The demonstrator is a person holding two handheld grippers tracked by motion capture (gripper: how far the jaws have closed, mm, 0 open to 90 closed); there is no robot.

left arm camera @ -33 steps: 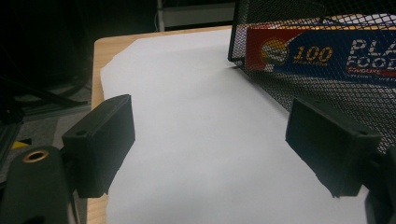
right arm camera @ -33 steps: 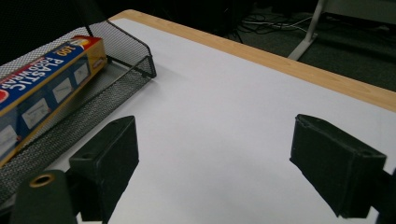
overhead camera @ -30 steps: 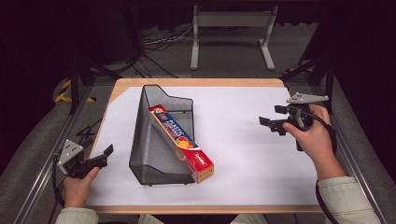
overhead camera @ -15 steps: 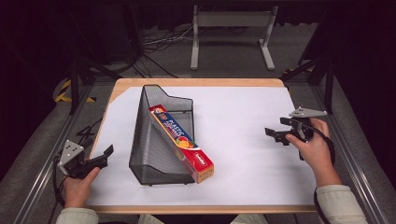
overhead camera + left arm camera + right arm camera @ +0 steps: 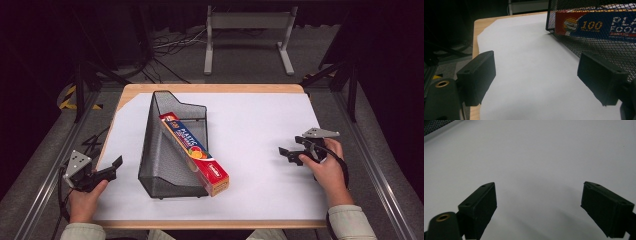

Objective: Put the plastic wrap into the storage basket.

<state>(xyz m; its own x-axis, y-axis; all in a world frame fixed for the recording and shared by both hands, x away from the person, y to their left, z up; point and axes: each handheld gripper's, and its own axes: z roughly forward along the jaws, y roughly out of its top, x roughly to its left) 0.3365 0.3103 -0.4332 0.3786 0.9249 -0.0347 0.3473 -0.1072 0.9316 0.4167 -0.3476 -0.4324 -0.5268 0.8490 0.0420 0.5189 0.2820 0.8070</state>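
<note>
A dark room with floor cables and a metal stand lies beyond the table (image 5: 210,89), which is covered by a white sheet (image 5: 250,135). A stiff black mesh file holder (image 5: 162,165) lies on its side, just right of the spread, empty left tool (image 5: 536,77). A light, rigid plastic-wrap box (image 5: 196,152) protrudes from it, best gripped across its narrow sides. The right tool (image 5: 539,205), also spread and empty, is held well apart.

You are facing a dark room: a grey metal stand (image 5: 248,37) and cables (image 5: 172,47) are lying on the far floor.
</note>
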